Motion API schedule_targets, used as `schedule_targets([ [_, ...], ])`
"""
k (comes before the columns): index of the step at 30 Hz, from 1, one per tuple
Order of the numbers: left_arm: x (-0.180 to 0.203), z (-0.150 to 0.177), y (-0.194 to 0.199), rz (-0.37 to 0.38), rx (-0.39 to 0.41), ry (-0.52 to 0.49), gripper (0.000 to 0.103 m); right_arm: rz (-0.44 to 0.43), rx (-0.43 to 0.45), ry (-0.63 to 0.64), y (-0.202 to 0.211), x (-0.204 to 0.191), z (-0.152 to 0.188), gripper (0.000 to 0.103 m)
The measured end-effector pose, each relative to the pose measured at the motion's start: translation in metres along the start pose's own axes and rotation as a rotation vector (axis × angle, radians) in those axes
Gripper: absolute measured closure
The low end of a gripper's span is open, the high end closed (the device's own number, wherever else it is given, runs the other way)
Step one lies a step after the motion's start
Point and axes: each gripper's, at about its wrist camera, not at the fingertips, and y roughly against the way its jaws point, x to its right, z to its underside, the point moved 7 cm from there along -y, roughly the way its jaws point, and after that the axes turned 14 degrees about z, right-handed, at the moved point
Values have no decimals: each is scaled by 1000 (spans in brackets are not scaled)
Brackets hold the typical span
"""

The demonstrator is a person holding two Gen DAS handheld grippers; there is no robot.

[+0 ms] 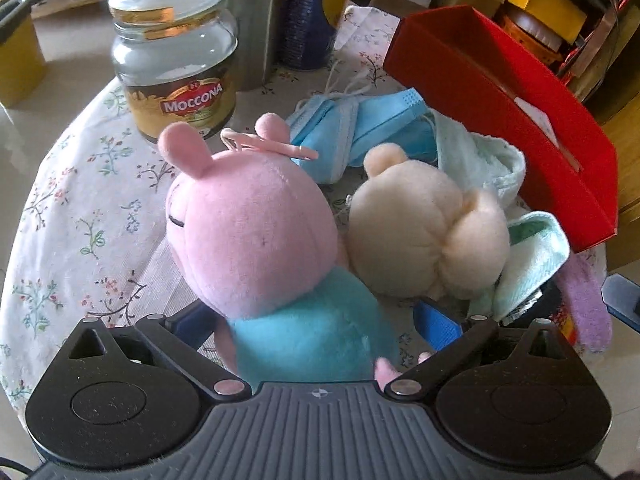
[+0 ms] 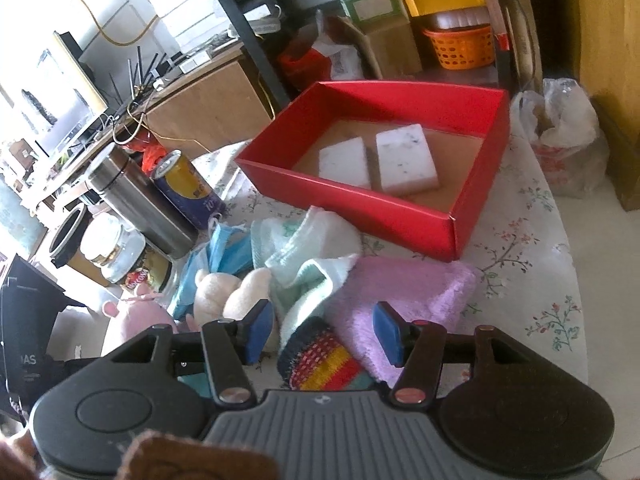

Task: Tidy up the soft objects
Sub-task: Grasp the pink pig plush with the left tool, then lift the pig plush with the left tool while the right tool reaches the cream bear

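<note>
The left gripper (image 1: pixel 316 328) straddles the pink pig toy (image 1: pixel 256 236) beside the red box (image 2: pixel 400 200), whether pinching is unclear; the right gripper (image 2: pixel 324 334) hangs spread over the striped knit piece (image 2: pixel 320 356), ready to lift it.

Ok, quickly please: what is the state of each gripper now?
Left gripper: around the pink pig toy; whether it grips cannot be told.
Right gripper: open, holding nothing, above the striped knitted piece.

The glass jar (image 1: pixel 174 46) bears a gold label reading "MOCCONA", while the blue-and-yellow can (image 2: pixel 188 190) shows what may be "10".
</note>
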Motion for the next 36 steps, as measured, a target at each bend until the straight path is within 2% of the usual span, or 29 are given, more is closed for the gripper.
schedule_targets([
  [5,-7,3,-8,3,-4,24,6,9,-55,20,-12,-1,9,75],
  [8,-10,6,-11,22,-18,35,7,11,-73,54,-18,-8,12,69],
  [10,-10,7,-10,33,-16,35,12,21,-71,92,-20,-15,13,64],
  [13,-14,9,2,39,-3,5,22,42,-66,144,-23,-23,16,62],
  [15,-16,12,6,89,-7,-2,24,34,-56,146,-18,-22,11,62],
  [18,-23,18,14,125,-8,-16,25,17,-20,72,-6,-5,-4,62],
  [23,-31,26,34,262,-21,32,25,96,-5,11,-3,31,-14,62],
  [28,-33,26,62,312,17,20,25,-43,-78,-17,-2,20,-1,62],
  [31,-26,25,75,361,38,6,25,-75,-76,-31,0,15,-2,62],
  [34,-18,24,81,390,40,-1,25,24,-44,-44,-7,25,-9,62],
  [36,-13,24,80,395,35,-15,24,94,-63,-72,-19,35,-11,62],
])
